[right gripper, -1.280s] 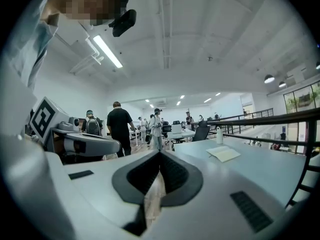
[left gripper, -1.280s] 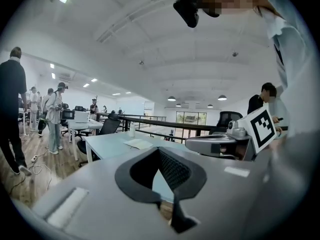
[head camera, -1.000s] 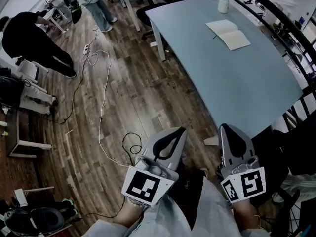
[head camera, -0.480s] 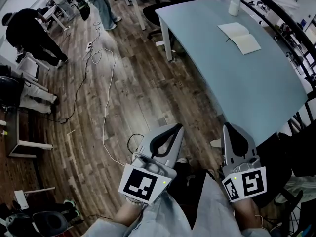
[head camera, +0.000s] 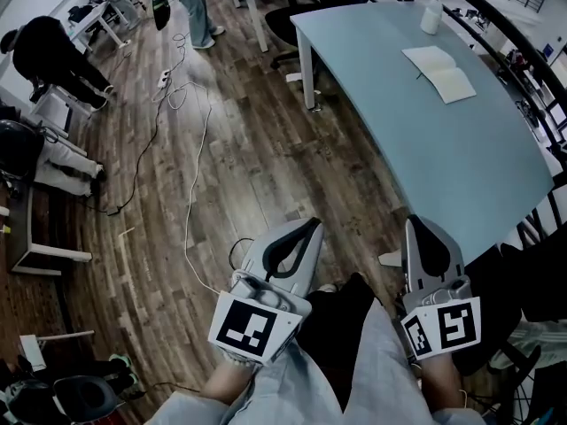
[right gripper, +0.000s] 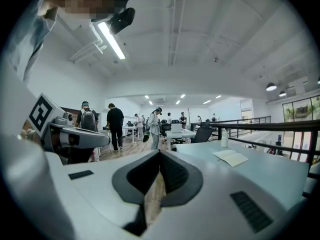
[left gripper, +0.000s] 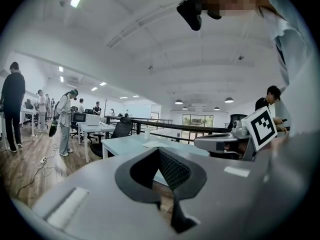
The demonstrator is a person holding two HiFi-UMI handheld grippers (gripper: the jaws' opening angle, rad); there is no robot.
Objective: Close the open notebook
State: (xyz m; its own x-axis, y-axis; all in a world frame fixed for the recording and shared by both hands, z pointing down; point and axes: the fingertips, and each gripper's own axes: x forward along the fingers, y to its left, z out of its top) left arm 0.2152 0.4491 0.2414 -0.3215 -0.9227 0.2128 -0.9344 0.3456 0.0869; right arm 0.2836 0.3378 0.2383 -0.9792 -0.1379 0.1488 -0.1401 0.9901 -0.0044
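Note:
The open notebook (head camera: 440,73) lies flat with pale pages up on the far part of the light blue table (head camera: 461,166). It also shows in the right gripper view (right gripper: 231,157) and, small, in the left gripper view (left gripper: 152,144). My left gripper (head camera: 312,223) is held low over the wooden floor, well short of the table, shut and empty (left gripper: 159,150). My right gripper (head camera: 416,225) hovers by the table's near edge, also shut with nothing in it (right gripper: 160,152). Both point roughly level toward the table.
A white bottle (head camera: 431,16) stands beyond the notebook. A black office chair (head camera: 292,27) sits at the table's far end and a dark railing (head camera: 523,51) runs along its right. White and black cables (head camera: 190,193) trail over the floor. People (head camera: 49,56) stand at desks far left.
In the head view the table and notebook have drifted to the right and the floor has slid back as both grippers advanced toward the table. Both grippers stay shut.

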